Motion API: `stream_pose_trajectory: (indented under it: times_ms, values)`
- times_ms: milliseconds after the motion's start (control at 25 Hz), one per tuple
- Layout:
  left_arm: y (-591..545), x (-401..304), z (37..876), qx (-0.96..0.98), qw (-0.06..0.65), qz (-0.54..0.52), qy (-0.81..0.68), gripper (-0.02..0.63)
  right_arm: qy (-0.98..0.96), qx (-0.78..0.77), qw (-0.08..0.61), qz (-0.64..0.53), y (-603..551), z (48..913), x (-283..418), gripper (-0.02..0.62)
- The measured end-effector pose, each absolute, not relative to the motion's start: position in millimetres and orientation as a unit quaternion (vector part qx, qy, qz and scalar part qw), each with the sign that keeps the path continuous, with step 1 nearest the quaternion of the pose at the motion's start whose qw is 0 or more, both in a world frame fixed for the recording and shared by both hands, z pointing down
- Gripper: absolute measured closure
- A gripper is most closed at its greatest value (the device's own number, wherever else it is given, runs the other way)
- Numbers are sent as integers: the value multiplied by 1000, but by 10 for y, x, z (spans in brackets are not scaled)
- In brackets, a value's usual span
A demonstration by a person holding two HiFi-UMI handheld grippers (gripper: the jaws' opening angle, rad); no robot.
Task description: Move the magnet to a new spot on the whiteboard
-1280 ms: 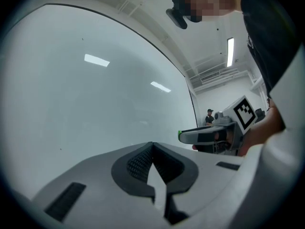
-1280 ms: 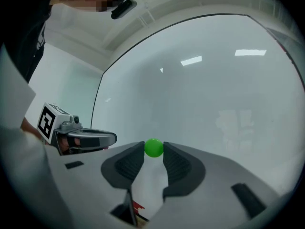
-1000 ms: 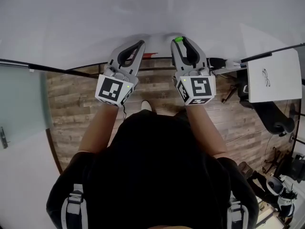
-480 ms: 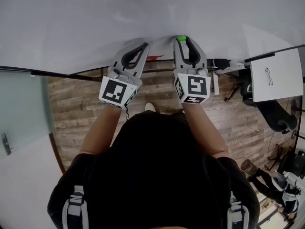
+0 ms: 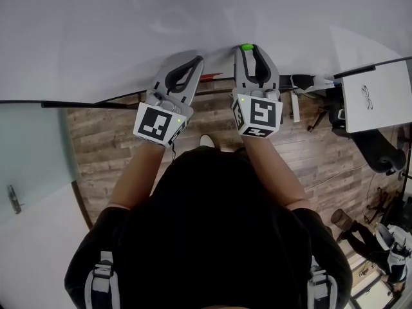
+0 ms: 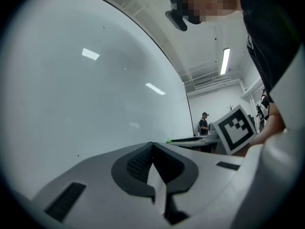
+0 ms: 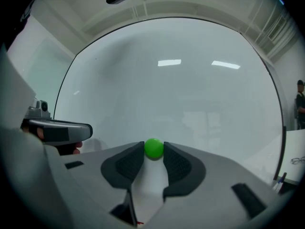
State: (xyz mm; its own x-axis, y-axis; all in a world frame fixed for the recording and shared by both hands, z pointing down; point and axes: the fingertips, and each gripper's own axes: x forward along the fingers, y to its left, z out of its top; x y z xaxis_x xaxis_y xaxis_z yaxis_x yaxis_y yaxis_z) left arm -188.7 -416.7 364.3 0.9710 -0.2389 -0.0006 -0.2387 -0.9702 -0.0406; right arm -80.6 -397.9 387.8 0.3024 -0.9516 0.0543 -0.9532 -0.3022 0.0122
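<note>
We are clamping the right gripper on the small green magnet, which is sitting pinched at the very tips of the pads, so that its front face is showing clear of the jaws and can meet the whiteboard first. We are pointing this gripper level and straight at the board's lower part, which suits pressing the magnet on flat. Whether the magnet is already touching the surface, we cannot tell. We are holding the left gripper just beside the right one with its jaws together on nothing, probably idle because one hand is enough here. We are judging this as the carrying or placing step. Letting go before the magnet seats risks dropping it.
</note>
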Motion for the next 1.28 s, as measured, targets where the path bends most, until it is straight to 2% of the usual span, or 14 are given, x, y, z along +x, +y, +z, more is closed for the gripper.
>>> stream_pose_trajectory:
  times_ms: [400,680,920,1040,1280]
  values:
    - [-4155,-1891,3658,-993,14,-7,119,604,-600,799,11,21,-3916,3841,-821,423]
    - [-4000,-1933,3544,-990,19,1,141,604,-650,760,13,17,-3661,3778,-900,414]
    - [-3706,-1934,3513,-987,19,-3,160,604,-696,717,31,20,-3343,3719,-929,436]
    - [-3521,-1875,3521,-986,19,-3,168,604,-720,694,20,11,-3121,3664,-914,474]
    - [-3071,-1822,3514,-985,14,-1,173,603,-751,660,4,-10,-2654,3553,-928,496]
